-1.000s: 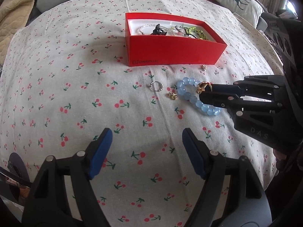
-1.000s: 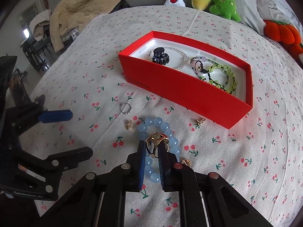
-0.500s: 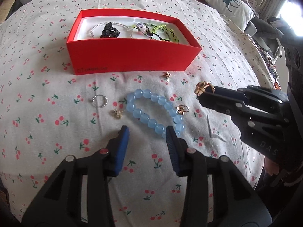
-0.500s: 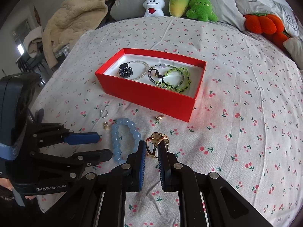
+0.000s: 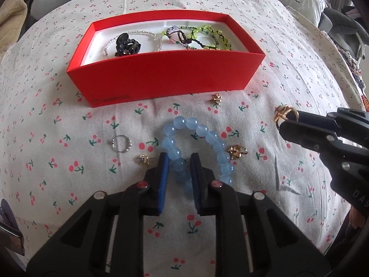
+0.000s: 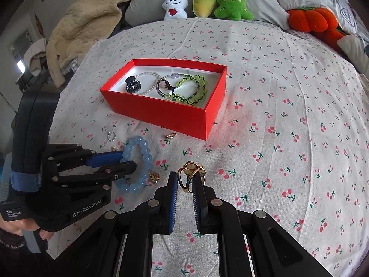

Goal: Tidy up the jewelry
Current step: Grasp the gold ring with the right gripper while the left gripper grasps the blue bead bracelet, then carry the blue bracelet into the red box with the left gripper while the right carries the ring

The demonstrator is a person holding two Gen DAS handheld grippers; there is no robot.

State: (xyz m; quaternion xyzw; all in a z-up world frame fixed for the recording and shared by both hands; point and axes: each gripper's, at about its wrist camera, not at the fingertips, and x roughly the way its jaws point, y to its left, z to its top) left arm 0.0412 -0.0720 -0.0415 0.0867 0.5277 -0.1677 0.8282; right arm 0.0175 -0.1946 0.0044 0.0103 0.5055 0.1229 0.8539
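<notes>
A red box (image 5: 166,78) (image 6: 161,113) on the cherry-print bedspread holds a black hair claw (image 5: 126,44), a clear bead bracelet and green bead bracelets (image 6: 191,90). In front of it lies a blue bead bracelet (image 5: 196,127) (image 6: 143,147). My left gripper (image 5: 178,161) (image 6: 128,159) is closed on the near-left side of that bracelet. My right gripper (image 6: 186,180) (image 5: 287,117) is shut on a gold ring (image 6: 190,173), held above the bedspread to the right of the bracelet.
Loose on the cloth: a silver ring (image 5: 121,143), a small gold earring (image 5: 144,159), a gold earring (image 5: 217,98) by the box and a gold ring (image 5: 236,151) beside the bracelet. Plush toys (image 6: 205,2), pillows and a beige blanket (image 6: 85,25) line the far edge.
My left gripper moved forward and closed its fingers around the blue bracelet. My right gripper lifted the gold ring and drew back to the right, away from the bracelet.
</notes>
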